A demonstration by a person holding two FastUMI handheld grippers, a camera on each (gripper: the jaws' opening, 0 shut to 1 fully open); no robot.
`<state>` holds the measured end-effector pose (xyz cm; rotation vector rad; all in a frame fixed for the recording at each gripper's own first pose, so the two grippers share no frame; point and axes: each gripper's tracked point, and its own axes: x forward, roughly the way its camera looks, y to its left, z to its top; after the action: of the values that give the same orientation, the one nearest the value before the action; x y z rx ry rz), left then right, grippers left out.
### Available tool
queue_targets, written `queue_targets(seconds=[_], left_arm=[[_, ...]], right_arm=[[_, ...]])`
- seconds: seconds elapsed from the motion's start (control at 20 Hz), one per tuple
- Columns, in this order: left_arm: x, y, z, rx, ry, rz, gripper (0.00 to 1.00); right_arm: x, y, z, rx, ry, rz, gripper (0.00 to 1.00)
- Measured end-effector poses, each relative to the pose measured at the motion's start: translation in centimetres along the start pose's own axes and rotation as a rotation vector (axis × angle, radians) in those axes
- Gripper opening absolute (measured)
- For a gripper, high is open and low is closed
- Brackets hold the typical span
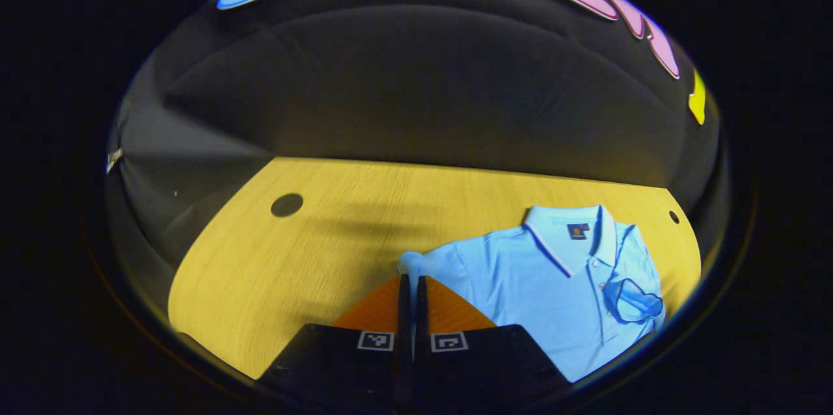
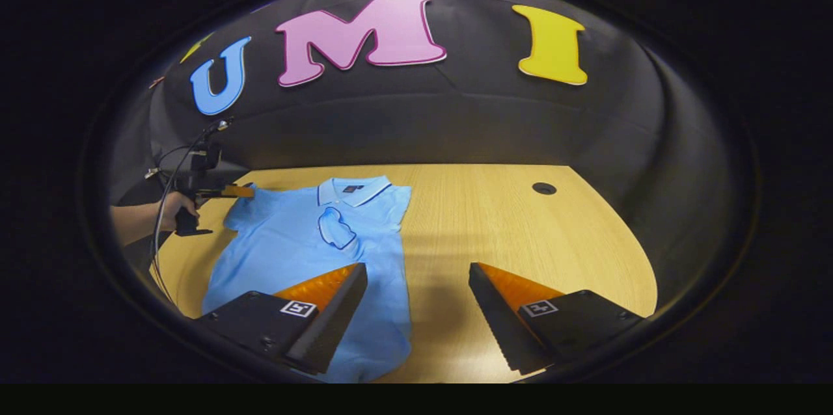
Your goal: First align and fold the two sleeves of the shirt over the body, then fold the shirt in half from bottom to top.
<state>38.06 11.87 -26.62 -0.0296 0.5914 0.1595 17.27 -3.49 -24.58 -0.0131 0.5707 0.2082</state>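
A light blue polo shirt (image 1: 533, 285) lies face up on the wooden table, collar toward the far wall. One sleeve (image 1: 634, 301) is folded over its chest, the dark-trimmed cuff near the buttons. My left gripper (image 1: 411, 280) is shut on the tip of the other sleeve (image 1: 416, 262), which still sticks out sideways. In the right gripper view the shirt (image 2: 293, 252) lies at the left, and the left gripper (image 2: 237, 192) pinches that sleeve at its far left corner. My right gripper (image 2: 416, 268) stands open above the shirt's right edge, holding nothing.
The table (image 2: 520, 233) has a round cable hole (image 2: 544, 188) at the back right, and bare wood spreads right of the shirt. A hand (image 2: 172, 207) holds the left gripper, with cables trailing from it. In the left gripper view a cable hole (image 1: 286, 205) lies far left.
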Motion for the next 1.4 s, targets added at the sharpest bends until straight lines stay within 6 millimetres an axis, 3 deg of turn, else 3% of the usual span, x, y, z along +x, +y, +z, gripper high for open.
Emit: queue_targets(seconds=[0.2, 0.55, 0.65, 0.7, 0.75, 0.85, 1.0, 1.05, 1.2, 1.4], left_arm=[[-2.2, -5.9, 2.1, 0.056, -0.037, -0.097, 0.06], [-5.7, -17.3, 0.2, -0.035, 0.006, -0.284, 0.06], [-7.1, -20.0, -0.5, -0.082, 0.027, -0.353, 0.14], [-7.6, -20.8, -0.9, -0.098, 0.03, -0.377, 0.07], [-8.4, -21.3, -1.2, -0.11, 0.031, -0.395, 0.21], [-10.1, -21.6, -1.9, -0.122, 0.026, -0.416, 0.5], [-13.9, -19.8, -3.5, -0.082, 0.005, -0.379, 0.92], [-15.3, -18.7, -4.3, -0.054, -0.011, -0.352, 0.97], [-20.8, -16.4, -6.5, 0.016, -0.048, -0.318, 0.97], [-27.6, -13.7, -11.1, 0.051, -0.042, -0.291, 0.97]], right_arm=[[-1.4, -0.5, 0.4, 0.016, -0.026, -0.027, 0.97], [-3.8, -0.2, -0.1, 0.027, -0.038, -0.029, 0.97], [-5.0, -0.1, -0.1, 0.042, -0.058, -0.037, 0.98], [-5.6, 0.2, -0.2, 0.049, -0.065, -0.038, 0.97], [-6.3, 0.2, -0.5, 0.05, -0.066, -0.041, 0.98], [-7.6, 0.6, -1.0, 0.048, -0.07, -0.047, 0.99], [-9.9, 1.6, -2.2, 0.051, -0.069, -0.049, 0.99], [-10.7, 2.2, -2.7, 0.051, -0.063, -0.041, 0.99], [-12.8, 4.1, -4.5, 0.04, -0.037, -0.023, 0.99], [-15.3, 6.9, -8.0, 0.038, 0.022, 0.002, 0.99]])
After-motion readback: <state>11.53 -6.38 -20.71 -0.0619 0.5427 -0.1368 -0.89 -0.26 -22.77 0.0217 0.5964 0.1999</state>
